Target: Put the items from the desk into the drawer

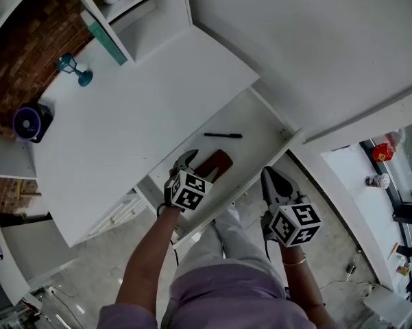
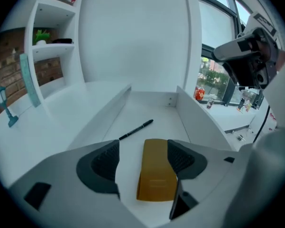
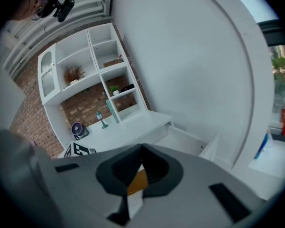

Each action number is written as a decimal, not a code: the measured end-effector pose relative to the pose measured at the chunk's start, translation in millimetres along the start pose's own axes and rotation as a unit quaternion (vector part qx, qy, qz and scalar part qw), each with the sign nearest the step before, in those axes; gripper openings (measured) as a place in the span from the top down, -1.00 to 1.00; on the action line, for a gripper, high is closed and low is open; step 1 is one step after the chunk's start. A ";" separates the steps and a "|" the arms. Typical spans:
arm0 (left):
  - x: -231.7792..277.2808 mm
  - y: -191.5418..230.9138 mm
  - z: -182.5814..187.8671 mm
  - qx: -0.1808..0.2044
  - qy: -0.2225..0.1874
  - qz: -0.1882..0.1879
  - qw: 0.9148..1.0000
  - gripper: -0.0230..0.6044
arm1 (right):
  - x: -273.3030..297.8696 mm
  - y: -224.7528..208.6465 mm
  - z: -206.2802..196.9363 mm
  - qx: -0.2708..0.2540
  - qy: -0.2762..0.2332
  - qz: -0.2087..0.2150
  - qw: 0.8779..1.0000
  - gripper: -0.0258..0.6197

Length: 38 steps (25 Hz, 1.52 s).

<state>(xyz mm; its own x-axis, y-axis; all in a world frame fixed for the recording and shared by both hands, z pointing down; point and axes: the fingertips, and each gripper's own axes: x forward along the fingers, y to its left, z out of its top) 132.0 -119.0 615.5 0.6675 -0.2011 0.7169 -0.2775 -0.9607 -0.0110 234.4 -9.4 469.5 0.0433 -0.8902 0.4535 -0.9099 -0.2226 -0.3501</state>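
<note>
A flat brown case (image 1: 216,163) lies on the floor of the open white drawer (image 1: 255,123), with a black pen (image 1: 223,136) a little beyond it. My left gripper (image 1: 188,159) hovers at the case's near end, open. In the left gripper view the case (image 2: 156,172) sits between the spread pads without being squeezed, and the pen (image 2: 135,128) lies ahead. My right gripper (image 1: 269,175) hangs outside the drawer's front, shut and empty; in the right gripper view its jaws (image 3: 141,149) meet at the tips.
On the white desk (image 1: 144,108) stand a small teal lamp-like figure (image 1: 75,68), a purple round device (image 1: 31,122) and a teal upright board (image 1: 104,38) by the shelf unit. A white wall panel rises right of the drawer. The person's legs are below the drawer front.
</note>
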 end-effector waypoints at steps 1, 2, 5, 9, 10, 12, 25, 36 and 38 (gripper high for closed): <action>-7.6 4.0 4.0 -0.004 -0.009 0.010 1.000 -0.07 | 0.8 3.8 1.0 -0.002 -0.001 0.005 1.000 0.91; -15.3 7.8 7.6 -0.008 -0.017 0.020 1.000 -0.04 | 1.5 7.4 1.9 -0.005 -0.002 0.009 1.000 0.91; -40.3 18.9 16.2 -0.022 -0.041 0.051 0.998 0.10 | 3.2 18.9 4.7 -0.011 -0.005 0.022 1.000 0.91; -77.0 36.7 22.7 -0.051 -0.072 0.092 0.992 0.31 | 7.0 36.3 9.5 -0.024 -0.007 0.041 0.999 0.91; -86.0 41.0 23.4 -0.058 -0.080 0.103 0.990 0.35 | 8.0 40.2 10.4 -0.028 -0.008 0.045 0.999 0.91; -104.2 49.5 23.5 -0.073 -0.095 0.123 0.985 0.43 | 10.3 47.7 12.0 -0.034 -0.008 0.053 0.998 0.91; -216.8 90.7 10.5 -0.178 -0.177 0.231 0.940 0.76 | 23.8 100.0 27.5 -0.084 -0.018 0.110 0.990 0.91; -276.8 104.2 -10.9 -0.224 -0.212 0.274 0.911 0.93 | 29.5 142.6 34.9 -0.124 -0.019 0.154 0.980 0.91; -285.7 106.2 -15.4 -0.231 -0.219 0.279 0.906 0.93 | 30.2 149.9 36.0 -0.136 -0.020 0.161 0.977 0.91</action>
<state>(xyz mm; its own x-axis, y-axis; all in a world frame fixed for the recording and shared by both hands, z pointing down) -98.9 -160.6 420.2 0.5155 -0.7850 0.3437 -0.8488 -0.5229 0.0787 114.2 -84.0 401.2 -0.2514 -0.9127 0.3220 -0.9551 0.1801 -0.2354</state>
